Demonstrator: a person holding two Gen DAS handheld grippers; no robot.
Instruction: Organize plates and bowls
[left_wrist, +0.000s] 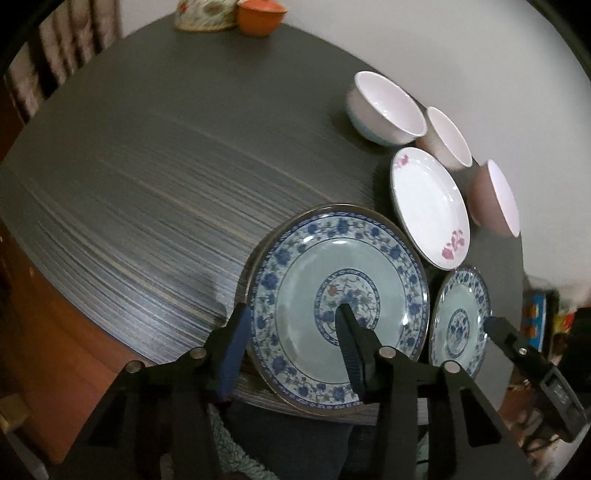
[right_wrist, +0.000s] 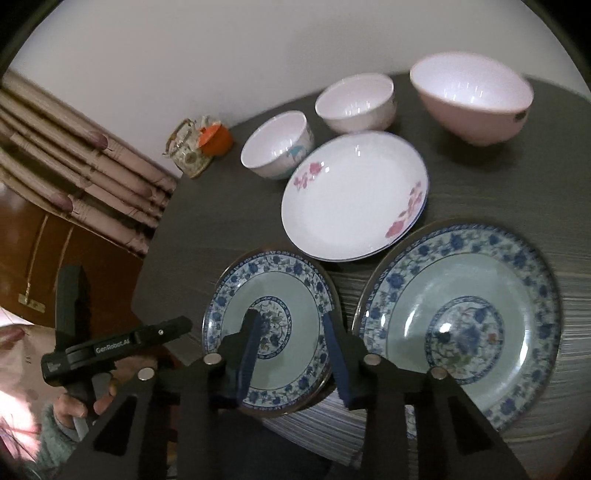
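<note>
My left gripper (left_wrist: 291, 347) straddles the near-left rim of the large blue-flowered plate (left_wrist: 369, 266), jaws half-narrowed; whether the pads press, I cannot tell. My right gripper (right_wrist: 291, 354) likewise straddles the small blue plate (right_wrist: 291, 280). Both plates lie on the dark table (right_wrist: 480, 177).

Both wrist views look steeply down, close over the table's (left_wrist: 147, 184) near edge. Left view's fingers straddle the large blue-patterned plate's (left_wrist: 295, 273) rim; right view's fingers straddle the small blue-patterned plate's (right_wrist: 295, 295) rim — both views share these plates.
</note>
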